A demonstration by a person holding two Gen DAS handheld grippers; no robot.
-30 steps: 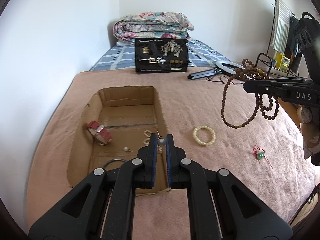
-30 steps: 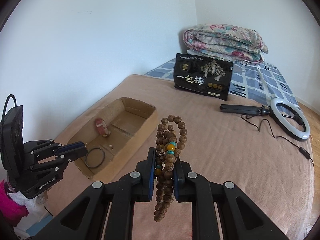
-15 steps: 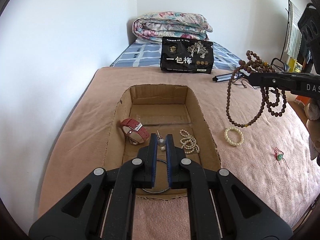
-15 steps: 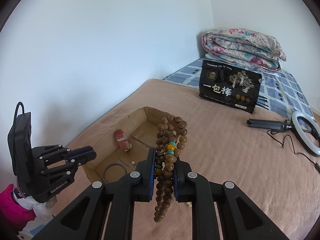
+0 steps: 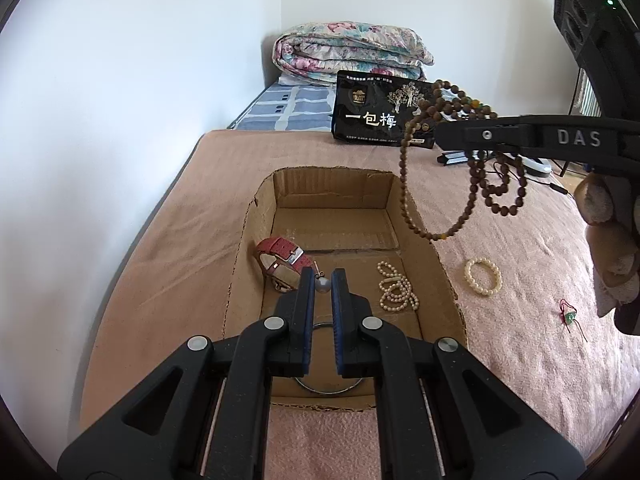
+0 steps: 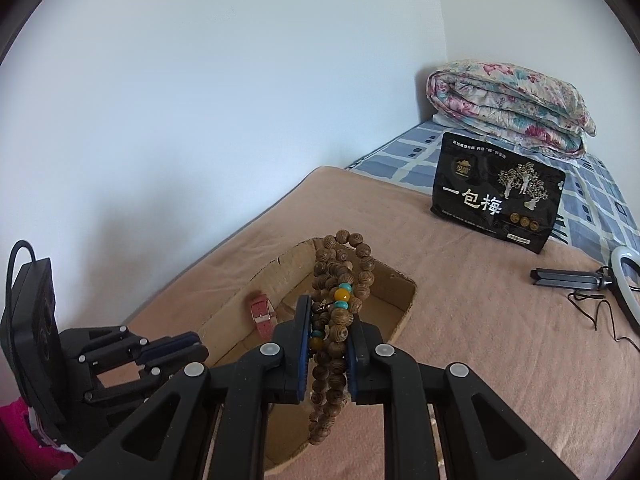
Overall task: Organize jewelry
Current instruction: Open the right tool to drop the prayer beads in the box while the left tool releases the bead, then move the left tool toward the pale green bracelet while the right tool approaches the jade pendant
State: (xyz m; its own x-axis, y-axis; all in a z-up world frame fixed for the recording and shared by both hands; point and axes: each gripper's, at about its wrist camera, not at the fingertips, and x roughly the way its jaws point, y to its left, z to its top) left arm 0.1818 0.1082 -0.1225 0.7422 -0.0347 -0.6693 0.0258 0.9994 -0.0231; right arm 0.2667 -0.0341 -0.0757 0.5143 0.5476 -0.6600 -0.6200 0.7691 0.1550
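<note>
My left gripper is shut on a small grey pearl earring and holds it over the open cardboard box on the bed. In the box lie a red watch, a white bead necklace and a thin metal bangle. My right gripper is shut on a long brown wooden bead necklace, which hangs in loops above the box's far right corner. The left gripper also shows in the right wrist view.
A cream bead bracelet and a green pendant on red string lie on the pink blanket right of the box. A black snack bag, a folded quilt and a ring light are farther back.
Both grippers have moved left toward the box. The left gripper now hangs over the box's near half; the bead necklace now dangles by the box's right wall.
</note>
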